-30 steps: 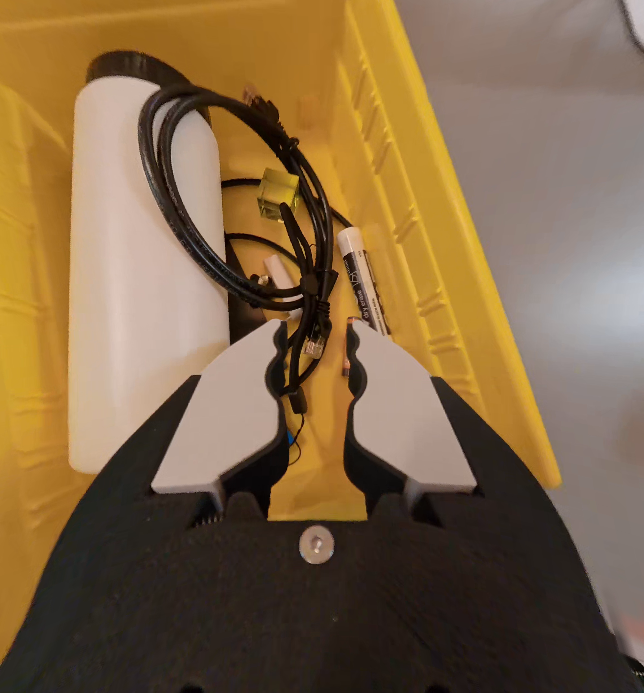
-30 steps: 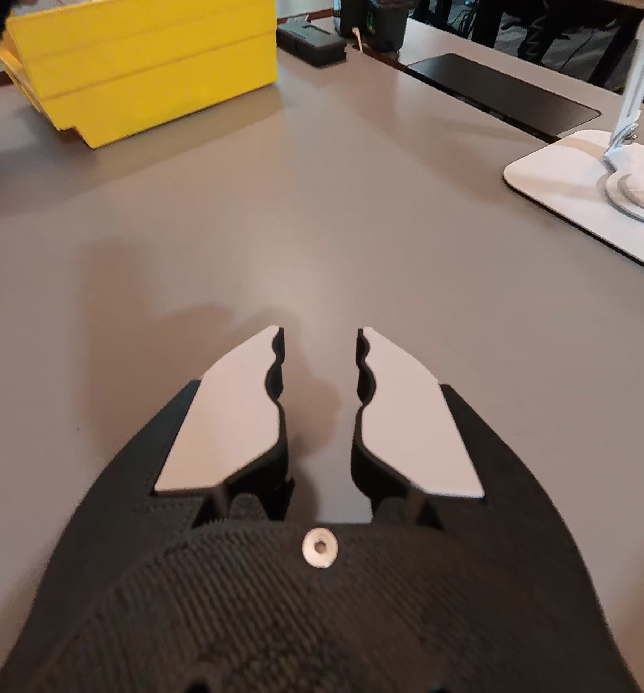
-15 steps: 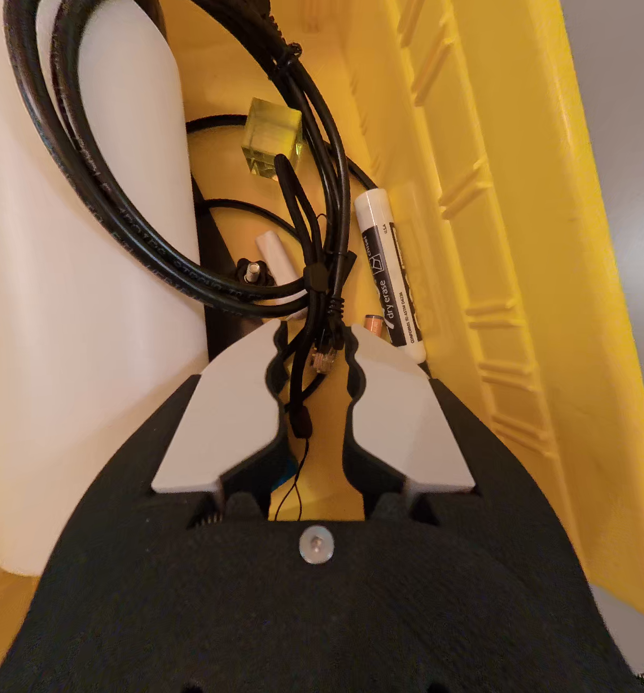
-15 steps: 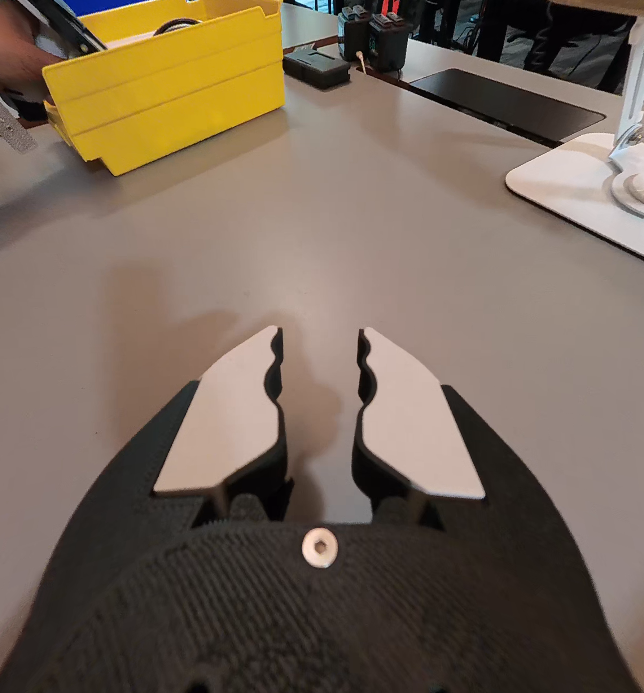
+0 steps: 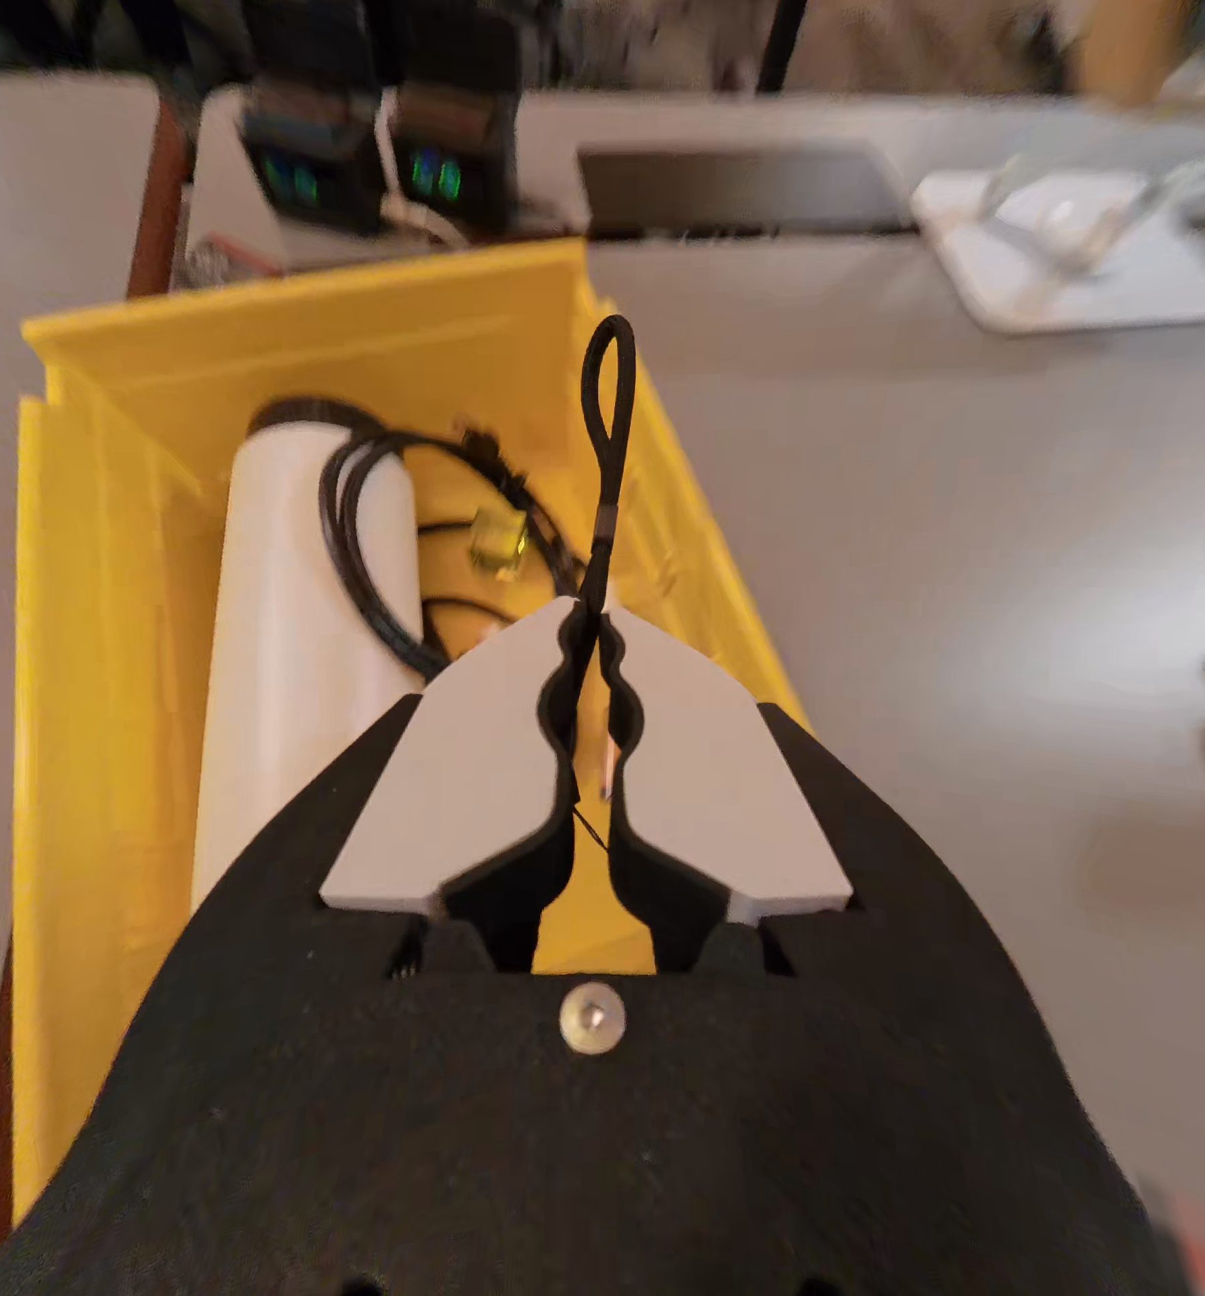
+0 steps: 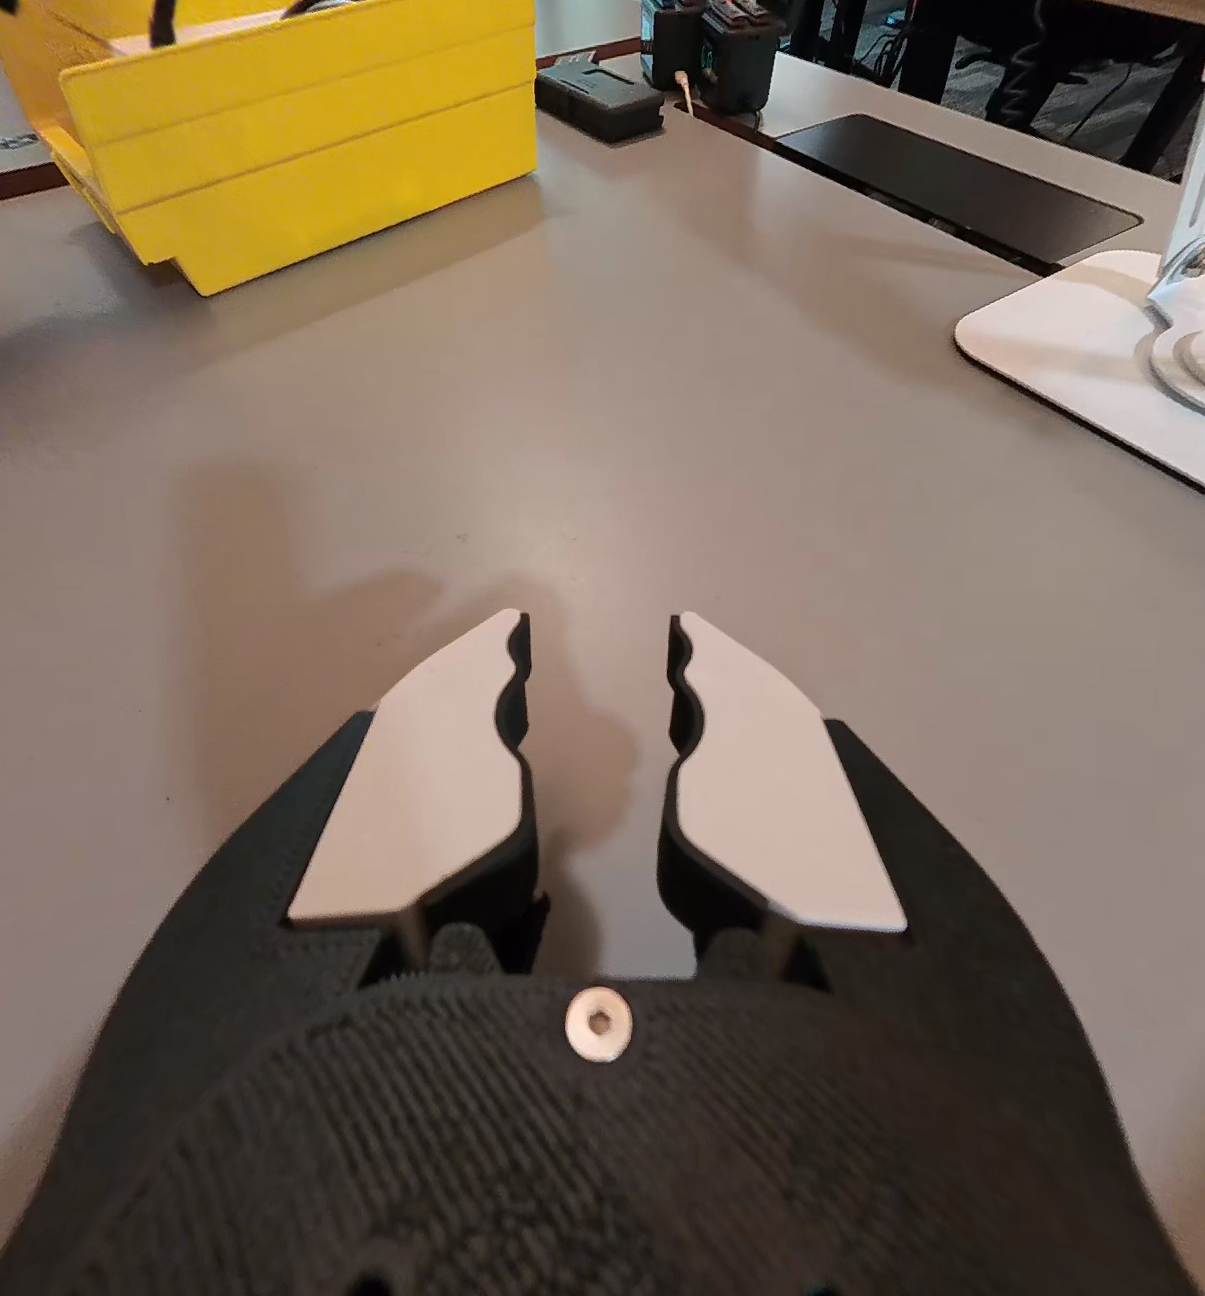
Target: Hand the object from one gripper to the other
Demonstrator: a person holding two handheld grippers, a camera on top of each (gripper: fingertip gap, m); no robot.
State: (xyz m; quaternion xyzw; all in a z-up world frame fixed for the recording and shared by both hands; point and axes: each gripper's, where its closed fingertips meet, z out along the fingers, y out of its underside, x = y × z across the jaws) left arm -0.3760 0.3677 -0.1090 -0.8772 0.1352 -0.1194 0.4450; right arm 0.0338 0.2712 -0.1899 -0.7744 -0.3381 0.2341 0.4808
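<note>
My left gripper [image 5: 591, 611] is shut on a thin black cord loop [image 5: 608, 421]. The loop stands up past the fingertips, above the yellow bin [image 5: 115, 631]. A thin thread of the cord hangs down between the jaws. In the bin lie a white bottle [image 5: 291, 631], a coiled black cable [image 5: 375, 505] and a small clear yellowish cube [image 5: 498, 550]. My right gripper [image 6: 599, 621] is open and empty, low over the grey table [image 6: 655, 386]. The yellow bin also shows in the right wrist view [image 6: 305, 154] at the far left, with a bit of black cord [image 6: 161, 21] above its rim.
A white stand base [image 6: 1090, 365] sits at the right of the table, also in the left wrist view [image 5: 1076, 273]. A black mat [image 6: 957, 189] lies at the back. Black chargers [image 5: 382, 161] and a flat black box [image 6: 599, 98] stand behind the bin. Across from one pair of fingers to the other is roughly 45 cm. The white bottle [image 5: 291, 631] is about 12 cm from my left fingertips and 50 cm from my right.
My left gripper has shut on the black cord loop and risen out of the bin, tilting up toward the table's far side. The right gripper has drifted slightly and stays open.
</note>
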